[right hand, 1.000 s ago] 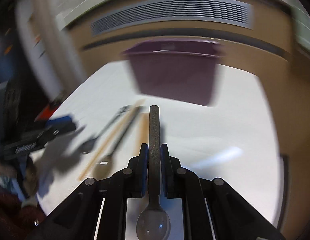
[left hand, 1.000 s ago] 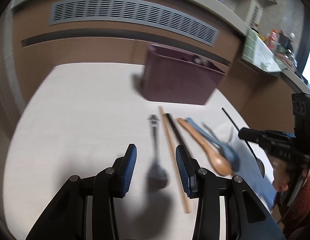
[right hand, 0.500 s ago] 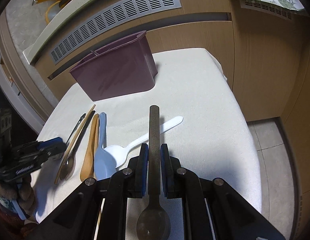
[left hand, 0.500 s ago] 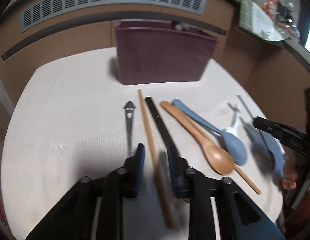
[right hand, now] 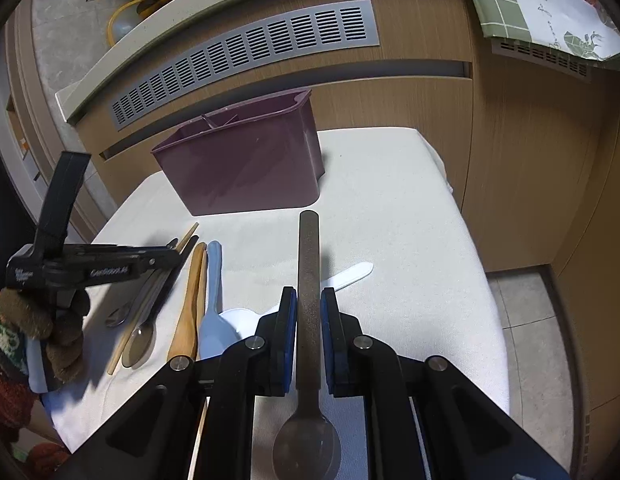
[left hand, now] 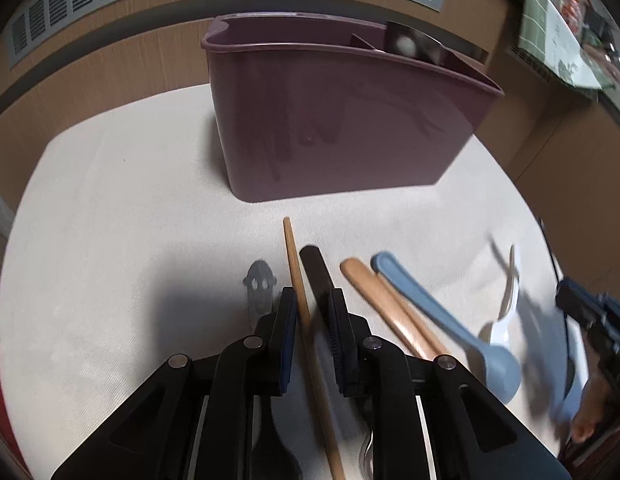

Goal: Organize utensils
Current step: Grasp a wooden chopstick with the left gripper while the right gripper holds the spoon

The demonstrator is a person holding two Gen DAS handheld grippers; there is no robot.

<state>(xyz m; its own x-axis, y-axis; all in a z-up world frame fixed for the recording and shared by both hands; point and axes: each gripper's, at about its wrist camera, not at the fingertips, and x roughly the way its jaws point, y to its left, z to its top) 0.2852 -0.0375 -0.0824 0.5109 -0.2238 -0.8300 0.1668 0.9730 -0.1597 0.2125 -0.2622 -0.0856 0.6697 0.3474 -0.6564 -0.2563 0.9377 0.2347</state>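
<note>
A purple utensil caddy (left hand: 334,120) stands at the back of the white cloth; it also shows in the right wrist view (right hand: 246,164). My left gripper (left hand: 312,308) is low over the cloth, its jaws narrowly apart around a wooden chopstick (left hand: 306,320) and the black handle (left hand: 316,276) beside it. A metal spoon handle (left hand: 260,288) lies just left. My right gripper (right hand: 308,316) is shut on a dark grey spoon (right hand: 308,280), handle forward, held above the cloth. A wooden spoon (right hand: 190,300), a light blue spoon (right hand: 214,304) and a white spoon (right hand: 342,276) lie on the cloth.
The cloth-covered table (right hand: 410,216) ends at its right edge beside a wooden cabinet (right hand: 530,160). A vent grille (right hand: 246,52) runs behind the caddy. The left gripper's body (right hand: 90,268) and a gloved hand (right hand: 38,320) are at the left of the right wrist view.
My left gripper has moved forward and down over the chopstick and black handle, and its jaws have narrowed. My right gripper still holds the grey spoon and has steadied above the cloth.
</note>
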